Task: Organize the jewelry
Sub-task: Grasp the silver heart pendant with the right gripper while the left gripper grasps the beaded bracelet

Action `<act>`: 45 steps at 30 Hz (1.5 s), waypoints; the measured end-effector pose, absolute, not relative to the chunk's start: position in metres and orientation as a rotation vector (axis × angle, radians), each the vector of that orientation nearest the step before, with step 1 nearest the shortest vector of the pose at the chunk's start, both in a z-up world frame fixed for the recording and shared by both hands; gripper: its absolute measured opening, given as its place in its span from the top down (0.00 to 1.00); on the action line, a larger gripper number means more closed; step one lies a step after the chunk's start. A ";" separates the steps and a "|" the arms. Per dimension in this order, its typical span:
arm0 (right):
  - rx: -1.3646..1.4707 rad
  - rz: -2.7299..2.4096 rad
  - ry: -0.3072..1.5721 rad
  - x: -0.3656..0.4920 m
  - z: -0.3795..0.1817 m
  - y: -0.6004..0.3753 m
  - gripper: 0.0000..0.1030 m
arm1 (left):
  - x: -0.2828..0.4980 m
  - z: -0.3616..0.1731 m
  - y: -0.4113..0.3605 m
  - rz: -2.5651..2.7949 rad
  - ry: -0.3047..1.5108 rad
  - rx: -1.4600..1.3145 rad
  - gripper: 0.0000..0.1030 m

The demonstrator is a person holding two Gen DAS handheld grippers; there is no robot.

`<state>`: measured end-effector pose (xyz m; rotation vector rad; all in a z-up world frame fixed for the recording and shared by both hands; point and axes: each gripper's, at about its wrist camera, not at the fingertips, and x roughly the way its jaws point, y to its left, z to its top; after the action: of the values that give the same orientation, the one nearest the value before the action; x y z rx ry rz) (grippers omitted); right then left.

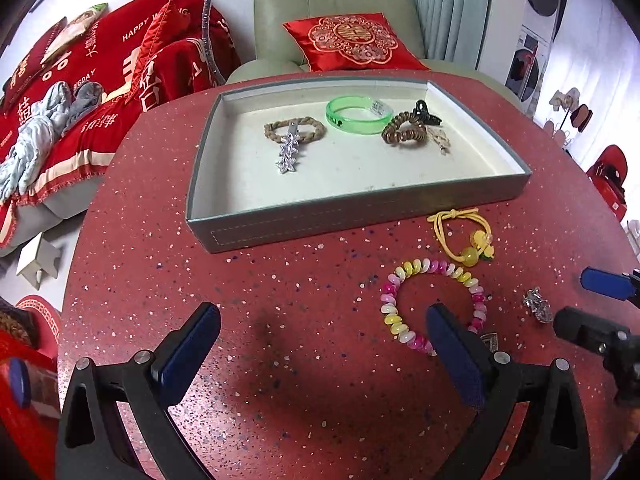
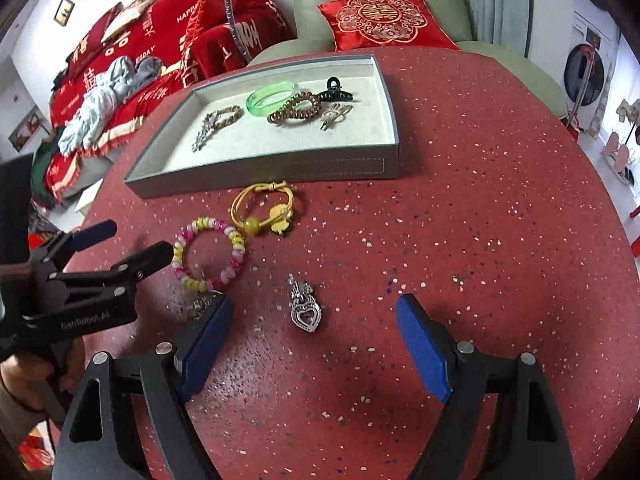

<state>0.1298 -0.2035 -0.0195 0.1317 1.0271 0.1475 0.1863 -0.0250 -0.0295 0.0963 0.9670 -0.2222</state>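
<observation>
Silver heart pendant [image 2: 305, 307] lies between our spread right gripper [image 2: 314, 344]; left gripper [image 1: 322, 334] gapes beside the beaded bracelet [image 1: 434, 305]; bare red table [image 2: 480, 240] rightward.

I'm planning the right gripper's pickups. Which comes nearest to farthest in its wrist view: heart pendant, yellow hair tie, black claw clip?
1. Heart pendant, on the table between the open fingers of the right gripper.
2. Yellow hair tie, just before the tray.
3. Black claw clip, at the tray's back.

The right gripper [image 2: 314, 350], jaws spread wide and empty, hovers over the red speckled table [image 2: 480, 240] with the silver heart pendant [image 2: 306, 312] lying between its blue fingertips [image 2: 420, 344], while the left gripper [image 2: 132, 240], also spread, sits beside the pink-yellow beaded bracelet [image 2: 208, 254] near the grey tray [image 2: 260, 178].
</observation>
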 end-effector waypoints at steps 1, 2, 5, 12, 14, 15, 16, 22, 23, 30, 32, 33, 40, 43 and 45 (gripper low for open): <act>0.123 0.149 1.029 0.129 -0.021 -0.203 0.17 | 0.187 -0.031 -0.026 -0.223 0.971 0.096 0.00; 0.119 0.151 1.031 0.129 -0.022 -0.203 0.17 | 0.187 -0.031 -0.026 -0.222 0.973 0.097 0.00; 0.096 0.154 1.038 0.129 -0.026 -0.200 0.17 | 0.189 -0.034 -0.028 -0.224 0.980 0.099 0.00; 0.032 0.152 1.045 0.133 -0.035 -0.191 0.24 | 0.191 -0.037 -0.039 -0.242 0.976 0.128 0.00; 0.013 0.149 1.044 0.135 -0.037 -0.187 0.28 | 0.192 -0.038 -0.042 -0.245 0.977 0.134 0.00; 0.003 0.149 1.044 0.135 -0.038 -0.185 0.30 | 0.192 -0.039 -0.044 -0.246 0.977 0.137 0.00; -0.013 0.145 1.041 0.136 -0.039 -0.183 0.31 | 0.193 -0.040 -0.045 -0.246 0.978 0.140 0.00; -0.070 0.136 1.021 0.134 -0.040 -0.175 0.35 | 0.195 -0.044 -0.047 -0.247 0.988 0.139 0.00; -0.070 0.136 1.020 0.134 -0.039 -0.175 0.36 | 0.195 -0.044 -0.048 -0.248 0.986 0.142 0.00; -0.068 0.147 1.011 0.133 -0.037 -0.170 0.61 | 0.190 -0.041 -0.052 -0.291 0.974 0.156 0.13; -0.071 0.147 1.011 0.133 -0.037 -0.168 0.65 | 0.189 -0.040 -0.055 -0.305 0.970 0.167 0.20; -0.071 0.150 1.012 0.132 -0.036 -0.167 0.68 | 0.188 -0.039 -0.056 -0.311 0.970 0.169 0.22; -0.063 0.157 1.018 0.131 -0.035 -0.167 0.81 | 0.189 -0.036 -0.057 -0.322 0.967 0.163 0.58; -0.046 0.151 1.020 0.131 -0.035 -0.170 0.81 | 0.188 -0.036 -0.056 -0.331 0.963 0.169 0.74; -0.025 0.148 1.023 0.131 -0.035 -0.173 0.81 | 0.188 -0.036 -0.055 -0.338 0.964 0.156 0.74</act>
<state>0.1315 -0.1729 -0.0350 -0.0247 1.0228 0.1477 0.1878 -0.0547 -0.0362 0.1560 0.9642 -0.3381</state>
